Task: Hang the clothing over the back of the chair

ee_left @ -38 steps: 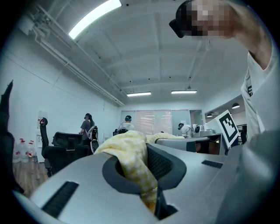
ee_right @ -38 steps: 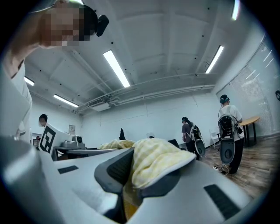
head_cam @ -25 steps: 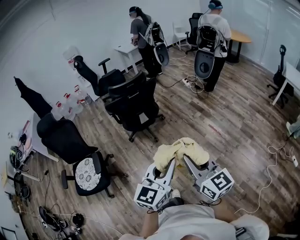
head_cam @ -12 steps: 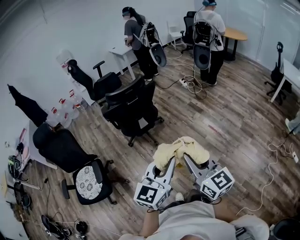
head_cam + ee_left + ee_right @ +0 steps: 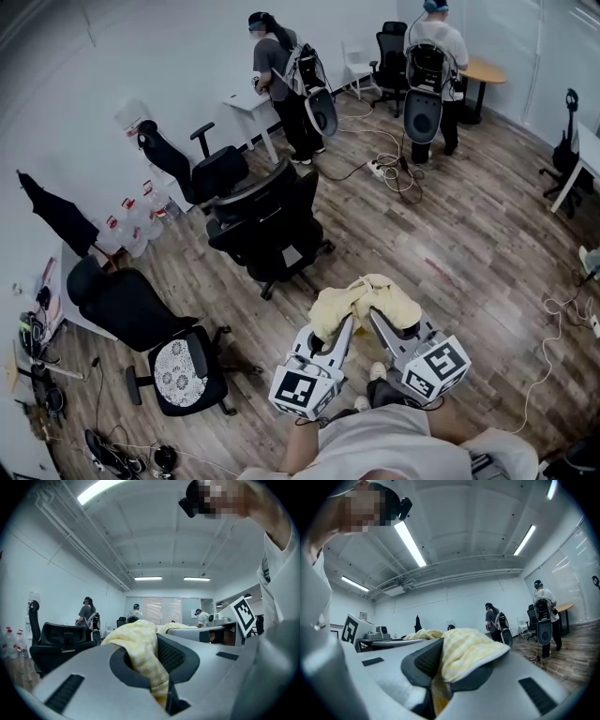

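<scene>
Office room, wood floor (image 5: pixel 469 244), other people working at the far end. Head view: yellow clothing (image 5: pixel 364 300) bunched between left tool (image 5: pixel 339 326) and right tool (image 5: pixel 373 321), carried clear of the floor; black chair (image 5: pixel 267 220) ahead, well apart. Left gripper view: jaws clamped on a fold of cloth. Right gripper view: same, pinched tight on another fold. Two holds probably so it can be spread over the chair back.

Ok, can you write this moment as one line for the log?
left gripper: shut on yellow clothing | right gripper: shut on yellow clothing | black chair: ahead, nothing hung on it yet
</scene>
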The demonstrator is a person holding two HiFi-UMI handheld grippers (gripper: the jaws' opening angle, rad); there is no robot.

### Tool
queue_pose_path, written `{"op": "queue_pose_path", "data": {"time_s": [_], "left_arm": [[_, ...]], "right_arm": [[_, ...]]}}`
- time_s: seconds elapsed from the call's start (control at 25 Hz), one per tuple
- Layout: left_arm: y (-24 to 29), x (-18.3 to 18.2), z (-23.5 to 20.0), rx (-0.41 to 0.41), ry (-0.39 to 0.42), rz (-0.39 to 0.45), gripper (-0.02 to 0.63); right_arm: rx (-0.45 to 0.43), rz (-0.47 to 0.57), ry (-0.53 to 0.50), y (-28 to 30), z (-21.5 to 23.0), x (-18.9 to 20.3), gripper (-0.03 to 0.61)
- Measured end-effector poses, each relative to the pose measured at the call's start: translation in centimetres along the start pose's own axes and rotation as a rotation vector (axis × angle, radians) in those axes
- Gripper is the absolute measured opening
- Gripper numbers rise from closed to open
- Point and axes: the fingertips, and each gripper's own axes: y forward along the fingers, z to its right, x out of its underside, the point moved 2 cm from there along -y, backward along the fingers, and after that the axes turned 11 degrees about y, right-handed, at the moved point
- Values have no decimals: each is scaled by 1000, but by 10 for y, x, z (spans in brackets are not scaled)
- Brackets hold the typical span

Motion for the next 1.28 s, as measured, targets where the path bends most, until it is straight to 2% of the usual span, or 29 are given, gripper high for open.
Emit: {"op": "queue_pose_path", "data": {"time_s": [0.36,0.76,1.28], "left_arm": [[62,-3,-39,-25,-1,-7,44],[124,-10,-60,-64,14,-7,44],[168,0,-92,-66,23,-18,44]], "right_arm": [[-26,-9,6,46,54,-26,53],[-75,-13,9,73,110,-55,52],[-75,-20,23,111,150,-61,54]]}}
